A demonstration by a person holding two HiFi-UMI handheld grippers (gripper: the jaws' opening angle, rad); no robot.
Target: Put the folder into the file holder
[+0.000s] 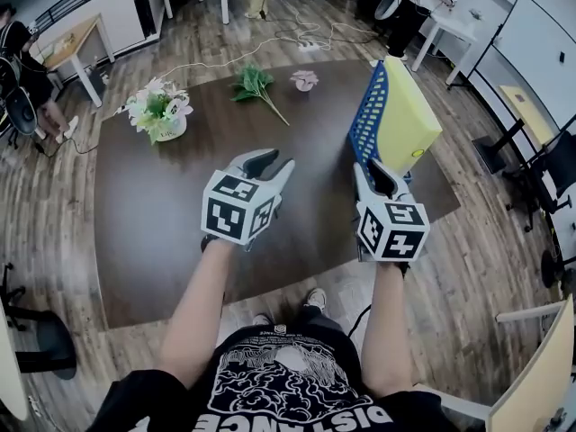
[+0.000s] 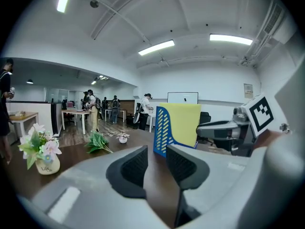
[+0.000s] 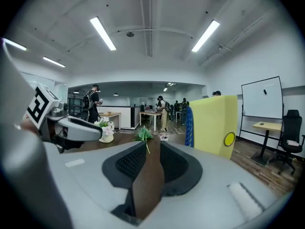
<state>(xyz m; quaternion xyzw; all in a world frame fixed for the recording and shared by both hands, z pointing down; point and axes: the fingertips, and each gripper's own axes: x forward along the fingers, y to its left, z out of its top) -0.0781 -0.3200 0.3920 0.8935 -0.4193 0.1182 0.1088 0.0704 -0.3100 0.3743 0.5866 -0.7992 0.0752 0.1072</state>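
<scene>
A yellow folder (image 1: 407, 113) stands upright inside the blue mesh file holder (image 1: 367, 122) at the right of the dark brown table (image 1: 153, 205). In the left gripper view the folder (image 2: 183, 123) rises above the holder (image 2: 161, 130), ahead and to the right. My left gripper (image 1: 274, 163) hovers over the table's front middle, open by a narrow gap, with nothing between its pads (image 2: 135, 166). My right gripper (image 1: 373, 171) hangs just in front of the holder, open by a slim gap and empty. From the right gripper view the folder (image 3: 217, 123) is close, ahead on the right.
A white pot of flowers (image 1: 159, 111) stands at the table's back left. A green sprig (image 1: 256, 85) and a small pink flower pot (image 1: 305, 80) lie at the back middle. Desks, a whiteboard (image 1: 531, 34), chairs and people surround the table.
</scene>
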